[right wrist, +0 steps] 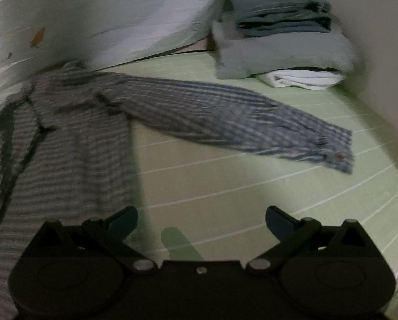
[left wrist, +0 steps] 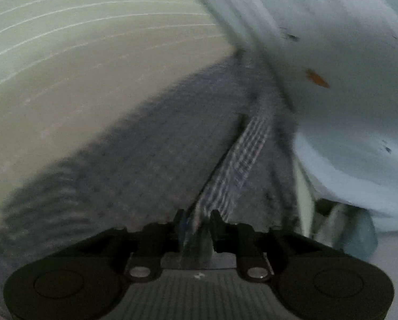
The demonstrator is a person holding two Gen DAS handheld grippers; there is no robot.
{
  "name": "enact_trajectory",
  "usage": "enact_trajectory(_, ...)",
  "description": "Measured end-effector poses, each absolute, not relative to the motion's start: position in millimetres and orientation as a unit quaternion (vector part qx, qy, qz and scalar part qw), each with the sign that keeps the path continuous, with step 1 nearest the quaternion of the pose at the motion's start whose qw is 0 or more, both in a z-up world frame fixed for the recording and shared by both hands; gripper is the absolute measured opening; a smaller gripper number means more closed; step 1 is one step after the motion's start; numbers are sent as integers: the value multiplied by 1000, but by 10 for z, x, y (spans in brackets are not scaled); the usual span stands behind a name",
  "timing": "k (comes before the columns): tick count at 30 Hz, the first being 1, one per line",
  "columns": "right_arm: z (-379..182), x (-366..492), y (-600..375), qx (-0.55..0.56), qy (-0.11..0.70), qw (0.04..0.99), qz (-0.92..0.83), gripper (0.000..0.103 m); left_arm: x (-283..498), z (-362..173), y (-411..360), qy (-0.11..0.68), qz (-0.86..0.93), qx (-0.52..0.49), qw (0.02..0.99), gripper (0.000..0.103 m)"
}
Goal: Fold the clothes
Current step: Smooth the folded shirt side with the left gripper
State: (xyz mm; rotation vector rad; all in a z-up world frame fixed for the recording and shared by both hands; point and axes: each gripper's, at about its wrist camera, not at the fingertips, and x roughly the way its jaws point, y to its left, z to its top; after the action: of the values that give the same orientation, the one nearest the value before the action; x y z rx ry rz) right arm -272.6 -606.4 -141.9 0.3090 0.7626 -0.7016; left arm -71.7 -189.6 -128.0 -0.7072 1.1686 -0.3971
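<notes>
Lying mostly flat on the pale green bed sheet with thin white lines (right wrist: pixel 252 186), the blue-and-white striped long-sleeved shirt (right wrist: pixel 73 138) is spread out and not yet a folded packet: its body is open in one layer and one sleeve (right wrist: pixel 225 117) sticks out full length to the side. I judge that the folding of this shirt is at most in its early part; the sleeve must come over the body, and the body must be doubled, before it can join the others. At the far corner of the bed a stack of folded clothes (right wrist: pixel 284 40) in grey-blue, pale grey and white already sits neatly, so some garments lie as the task wants; whether this task put them there I cannot say.

The long axis of the shirt body runs from the near left edge of the right wrist view toward the far left, where the collar end (right wrist: pixel 73 66) lies close to the pale blue bedding with a small orange print (right wrist: pixel 39 37). The sleeve points across the bed to the right, its cuff (right wrist: pixel 340 149) well apart from the body.

The left tool (left wrist: pixel 196 218) is clenched on a striped band of the shirt (left wrist: pixel 241 157), which runs away from it as a stretched strip; the picture is blurred, so I cannot tell which edge it is. The right tool (right wrist: pixel 201 218) is released, fingers wide, above bare sheet just beside the body's edge.
</notes>
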Motion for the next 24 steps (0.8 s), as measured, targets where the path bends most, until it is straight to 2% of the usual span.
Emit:
enact_trajectory(3,-1403,-2601,-5793,143,361,859,-334,103,-685,-1290,-1734,547,-185,-300,759,24)
enact_trajectory(4,-1398,-2560,-5702,141,361,859,-333,103,-655,-1250,-1731,545,-192,-284,765,33)
enact_trajectory(5,-1393,-2518,-5612,140,360,860,-333,103,-607,-1236,-1749,543,-198,-269,770,48)
enact_trajectory(7,-1382,-2448,-5461,135,361,860,-333,103,-530,-1208,-1827,542,-214,-237,777,61)
enact_trajectory(14,-1359,-2416,-5303,119,372,859,-332,103,-509,-1337,-2178,568,-282,-202,746,61)
enact_trajectory(15,-1360,-2419,-5314,119,373,858,-333,103,-510,-1369,-2230,571,-288,-199,743,60)
enact_trajectory(16,-1361,-2421,-5325,118,375,857,-334,103,-518,-1378,-2272,574,-293,-193,740,52)
enact_trajectory(17,-1362,-2424,-5336,118,376,856,-335,103,-526,-1385,-2311,578,-297,-188,737,16)
enact_trajectory(18,-1363,-2426,-5347,117,377,855,-336,103,-533,-1372,-2327,579,-304,-184,734,4)
enact_trajectory(24,-1370,-2442,-5413,114,385,850,-342,103,-570,-1185,-1981,564,-320,-232,725,4)
